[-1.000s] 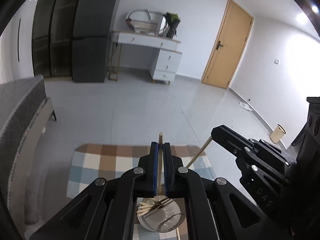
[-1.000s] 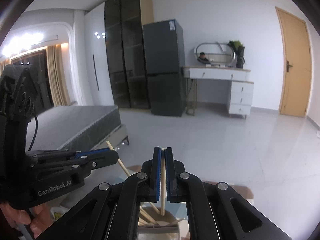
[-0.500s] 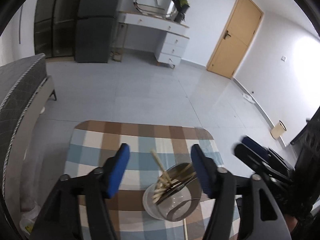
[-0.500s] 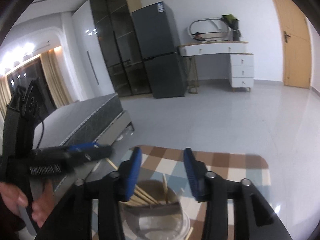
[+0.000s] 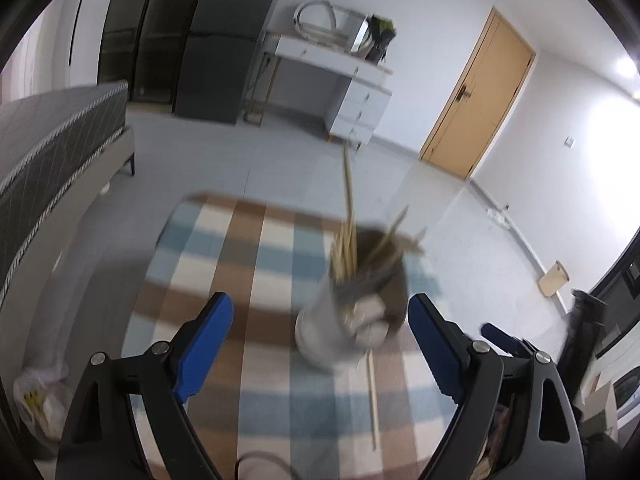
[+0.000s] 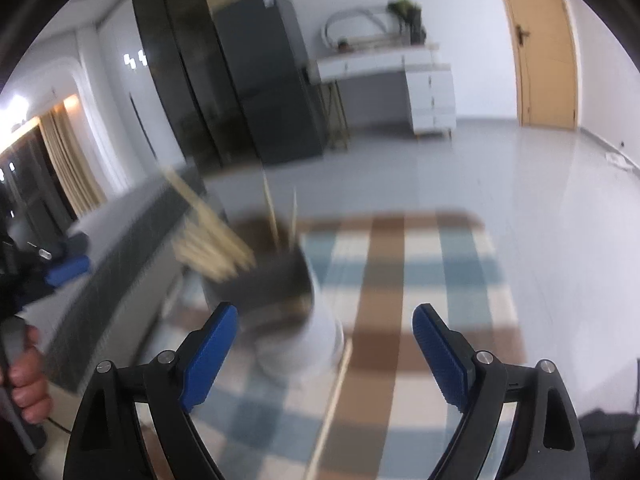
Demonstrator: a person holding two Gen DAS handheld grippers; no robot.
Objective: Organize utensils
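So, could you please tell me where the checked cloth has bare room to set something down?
The checked cloth lies bare left of the holder toward the bed. It is crowded right of the holder, where a loose chopstick lies.

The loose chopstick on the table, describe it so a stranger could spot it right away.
Find the checked tablecloth, then the glass cup full of chopsticks. One chopstick lies flat on the cloth at the cup's base, the only one outside the cup.
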